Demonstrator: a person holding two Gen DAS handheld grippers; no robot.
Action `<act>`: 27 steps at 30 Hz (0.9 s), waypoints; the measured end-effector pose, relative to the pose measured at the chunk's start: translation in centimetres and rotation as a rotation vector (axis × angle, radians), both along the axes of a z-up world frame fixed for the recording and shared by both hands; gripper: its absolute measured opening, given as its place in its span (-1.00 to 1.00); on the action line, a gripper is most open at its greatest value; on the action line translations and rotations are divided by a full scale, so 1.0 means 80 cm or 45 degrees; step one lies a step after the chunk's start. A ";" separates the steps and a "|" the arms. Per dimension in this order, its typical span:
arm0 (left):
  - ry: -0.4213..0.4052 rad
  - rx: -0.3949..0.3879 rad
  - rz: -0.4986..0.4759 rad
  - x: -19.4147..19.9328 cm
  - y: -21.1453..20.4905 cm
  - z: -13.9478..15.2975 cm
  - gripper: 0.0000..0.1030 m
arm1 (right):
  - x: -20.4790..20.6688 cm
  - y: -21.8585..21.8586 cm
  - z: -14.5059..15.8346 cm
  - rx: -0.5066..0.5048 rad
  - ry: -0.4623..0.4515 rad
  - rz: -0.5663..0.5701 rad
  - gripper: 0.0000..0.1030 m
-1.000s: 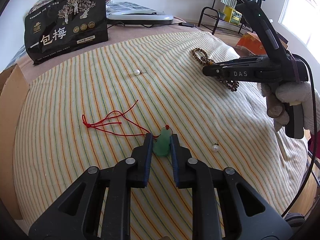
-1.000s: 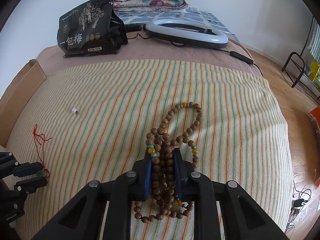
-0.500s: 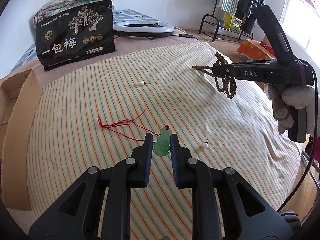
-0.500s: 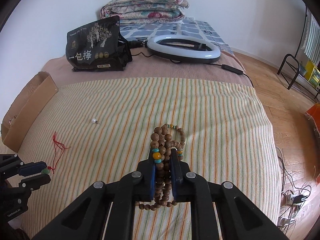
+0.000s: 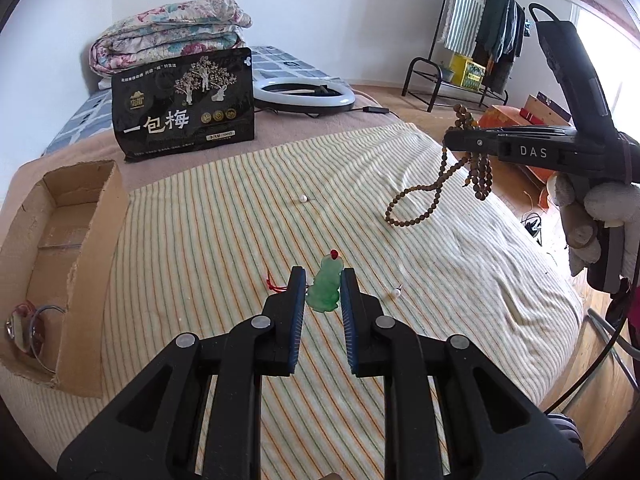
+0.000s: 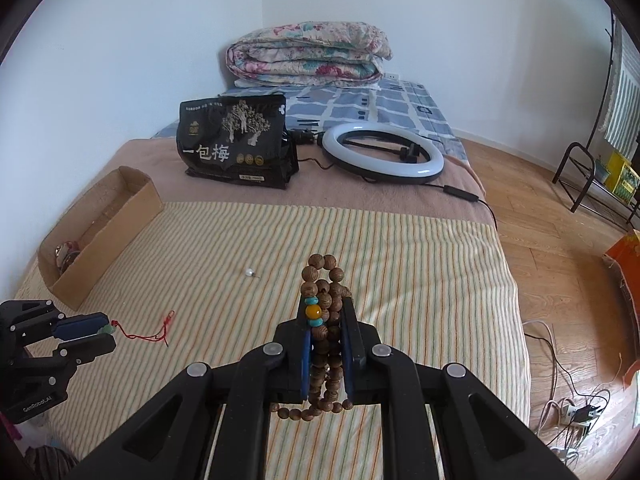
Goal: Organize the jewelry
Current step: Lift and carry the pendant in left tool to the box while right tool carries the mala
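My left gripper is shut on a green jade pendant and holds it above the striped cloth; its red cord trails below. My right gripper is shut on a brown wooden bead necklace, lifted off the bed, with strands hanging down. In the left wrist view the right gripper is up at the right. In the right wrist view the left gripper is low at the left. Two pearl earrings lie on the cloth. A cardboard box at the left holds some jewelry.
A black snack bag, a ring light with its cable and a folded quilt sit at the far end of the bed. The bed's right edge drops to a wooden floor with cables and a clothes rack.
Both grippers have risen. The pendant and its cord have come up off the cloth, and the bead necklace has been lifted clear of the bed and now hangs.
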State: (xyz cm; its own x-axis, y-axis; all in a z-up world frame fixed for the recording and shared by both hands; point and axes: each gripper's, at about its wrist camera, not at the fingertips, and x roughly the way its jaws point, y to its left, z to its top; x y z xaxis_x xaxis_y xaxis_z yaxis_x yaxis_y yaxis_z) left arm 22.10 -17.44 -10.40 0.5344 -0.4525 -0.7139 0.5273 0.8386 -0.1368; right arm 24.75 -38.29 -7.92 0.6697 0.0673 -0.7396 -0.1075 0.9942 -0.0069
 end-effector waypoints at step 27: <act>-0.159 -0.037 0.208 -0.022 0.167 0.087 -0.68 | -0.030 0.174 0.134 0.028 -0.215 0.269 -0.81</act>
